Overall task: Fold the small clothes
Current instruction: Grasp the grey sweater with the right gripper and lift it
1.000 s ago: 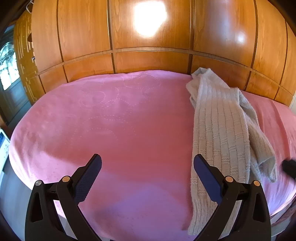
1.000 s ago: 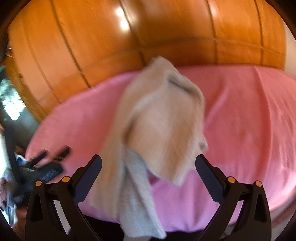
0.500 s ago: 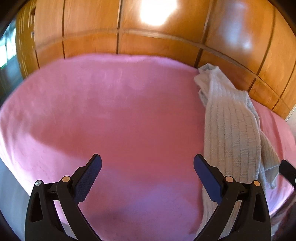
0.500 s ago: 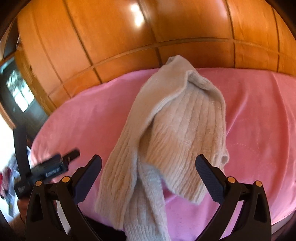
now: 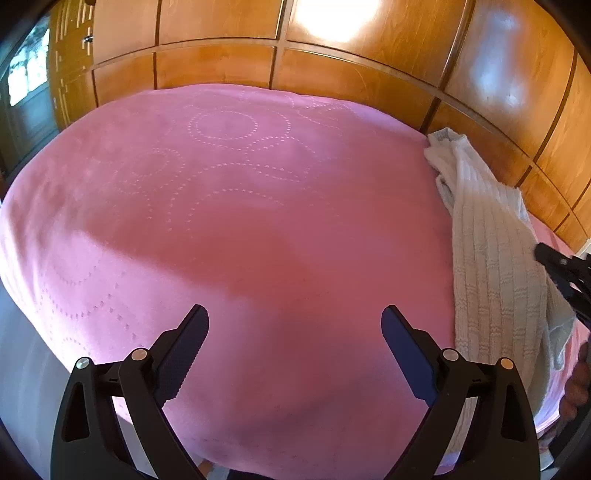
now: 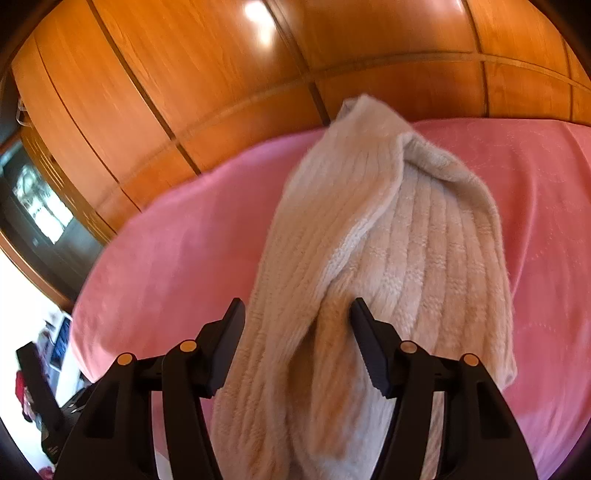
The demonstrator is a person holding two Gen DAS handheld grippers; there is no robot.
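Warm, bright light. Blown-out glare patch on the wood panels [image 5: 332,18] top centre, left wrist view; smaller hotspot top centre, right view. Soft shadow across the pink bedspread [image 5: 240,221]. Heavy fisheye bending, black vignette corners. Right view slightly soft at left edge.

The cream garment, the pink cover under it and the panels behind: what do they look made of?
Cream garment: soft knit, probably wool or acrylic; raised ribs, fuzzy edges.
Pink cover: plush matte fabric, perhaps fleece; stamped dotted circles.
Panels: varnished wood or veneer; visible grain, bright glare spots.
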